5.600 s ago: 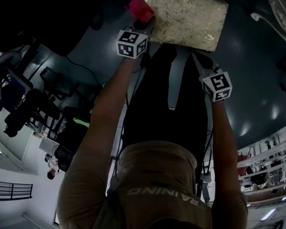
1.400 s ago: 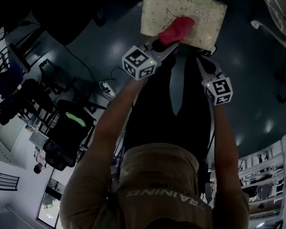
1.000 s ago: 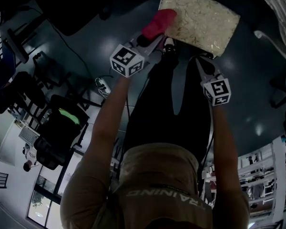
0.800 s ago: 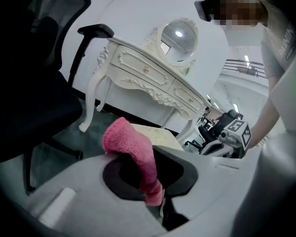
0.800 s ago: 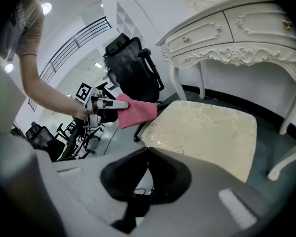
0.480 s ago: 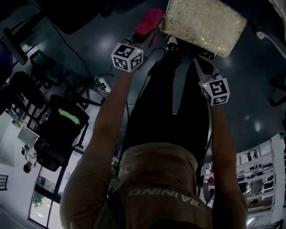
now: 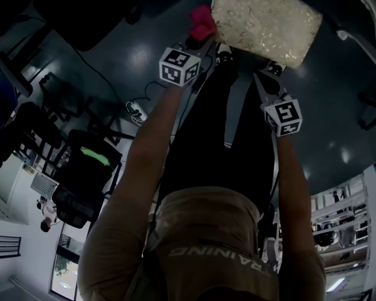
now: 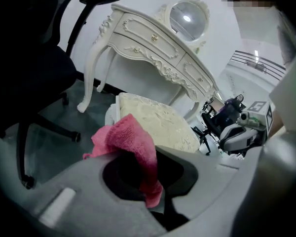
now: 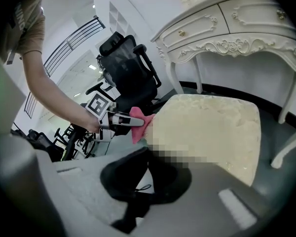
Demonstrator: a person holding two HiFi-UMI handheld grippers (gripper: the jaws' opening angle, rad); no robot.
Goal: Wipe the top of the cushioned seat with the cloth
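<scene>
The left hand-held gripper [image 8: 155,191] was clamped on the pink cloth [image 8: 130,139], holding it at the cushioned seat's [image 7: 266,17] left edge, apparently ready for a stroke across the top, while the right hand-held gripper [image 7: 267,74], jaws together on nothing, hovered by the near edge, clear of that path.

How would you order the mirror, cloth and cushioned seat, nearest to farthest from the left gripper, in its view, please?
1. Cloth, clamped in the left gripper.
2. Cushioned seat, just beyond.
3. Mirror, far behind, high up.
</scene>
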